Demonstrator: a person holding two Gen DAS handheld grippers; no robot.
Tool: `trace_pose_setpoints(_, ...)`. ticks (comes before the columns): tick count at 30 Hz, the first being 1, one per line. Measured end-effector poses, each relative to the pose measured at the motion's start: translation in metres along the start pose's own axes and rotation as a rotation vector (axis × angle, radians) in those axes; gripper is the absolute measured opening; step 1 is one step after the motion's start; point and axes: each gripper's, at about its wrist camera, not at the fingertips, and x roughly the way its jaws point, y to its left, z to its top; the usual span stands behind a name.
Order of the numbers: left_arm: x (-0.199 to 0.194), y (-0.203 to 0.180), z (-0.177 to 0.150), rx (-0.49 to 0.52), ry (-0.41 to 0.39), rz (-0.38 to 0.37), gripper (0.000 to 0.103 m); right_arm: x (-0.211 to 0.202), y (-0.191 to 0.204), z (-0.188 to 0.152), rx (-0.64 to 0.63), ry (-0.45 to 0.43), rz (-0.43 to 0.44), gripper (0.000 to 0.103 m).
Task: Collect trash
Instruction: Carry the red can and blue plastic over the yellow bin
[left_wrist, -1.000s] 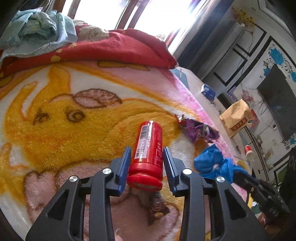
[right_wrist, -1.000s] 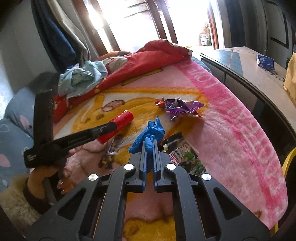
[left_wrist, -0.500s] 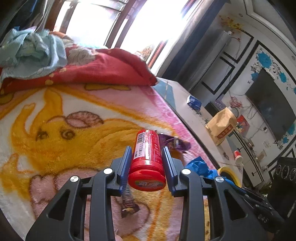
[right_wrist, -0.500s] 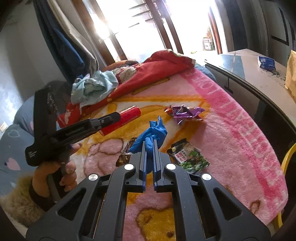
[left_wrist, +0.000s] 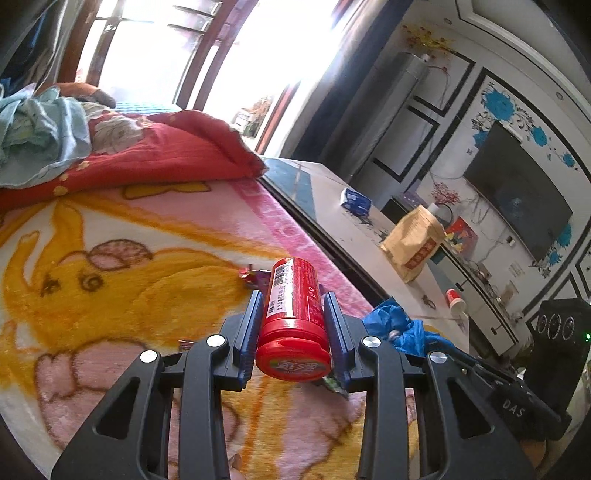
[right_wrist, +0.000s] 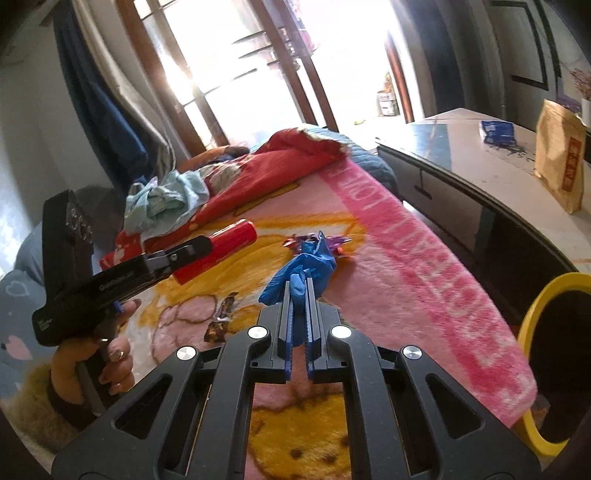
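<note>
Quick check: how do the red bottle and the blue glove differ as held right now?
The red bottle is rigid and cylindrical; the blue glove is limp and crumpled. The bottle sits in the left tool, whose jaws stand apart around its width; the glove is pinched in the right tool, jaws nearly together. Both are gripped clear of the blanket.

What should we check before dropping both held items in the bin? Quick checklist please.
1. Left gripper clamped on the red canister: ok, pads press both its sides.
2. Right gripper shut on the blue glove: ok, glove pinched between the pads.
3. Both items lifted off the blanket: ok.
4. Yellow-rimmed bin in sight: ok, at the right edge of the right wrist view, past the bed's edge.
5. Bin has room: cannot tell, its inside is dark.
6. Trash left on the blanket: not ok, purple wrapper and brown wrapper remain.
</note>
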Motion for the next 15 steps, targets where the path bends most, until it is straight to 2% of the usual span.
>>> trace_pose_setpoints(15,0.015,-0.046,-0.013,0.075,0.034,-0.081,0.032,-0.028,-0.031,-0.005,0.048,-0.040,-0.071,0.002)
